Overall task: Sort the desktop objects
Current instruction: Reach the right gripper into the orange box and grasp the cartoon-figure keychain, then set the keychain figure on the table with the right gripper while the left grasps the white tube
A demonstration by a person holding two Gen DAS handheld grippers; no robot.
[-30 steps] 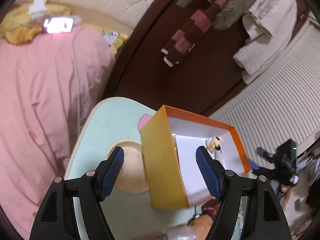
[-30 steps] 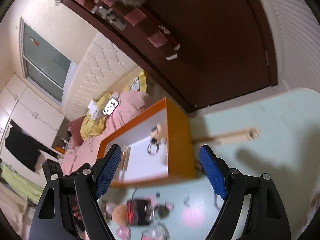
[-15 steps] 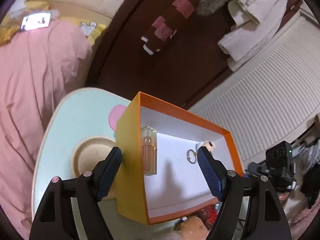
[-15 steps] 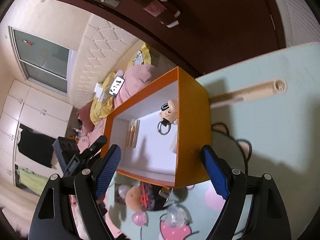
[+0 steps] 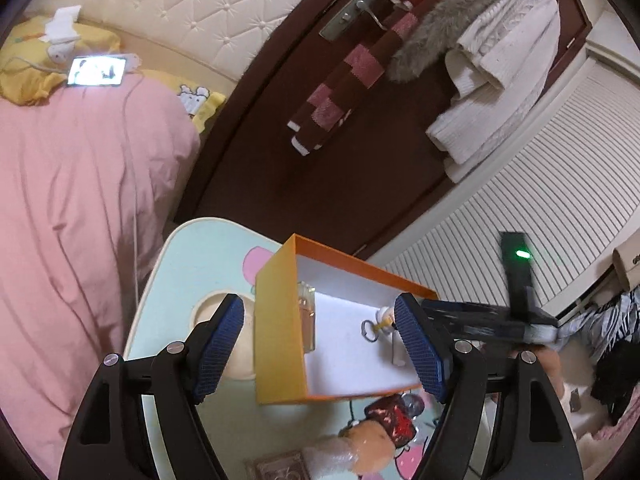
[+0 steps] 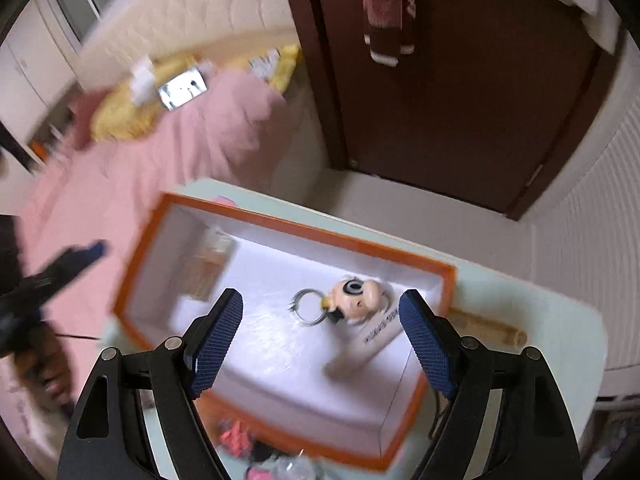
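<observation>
- Left gripper (image 5: 318, 346): jaws spread wide, empty, straddling the near left wall of the orange box (image 5: 276, 320).
- Right gripper (image 6: 320, 342): jaws wide apart, nothing held, hanging above the box's white floor.
- Orange box on a pale green table (image 5: 188, 264); open top.
- Keychain doll (image 6: 354, 294) inside the box at 1 o'clock of the right gripper, ring (image 6: 308, 306) pointing to 9 o'clock.
- Small glass bottle (image 5: 306, 320) lying against the box's left wall.
- Small toys (image 5: 390, 416) on the table at 6 o'clock of the box; blurred.
</observation>
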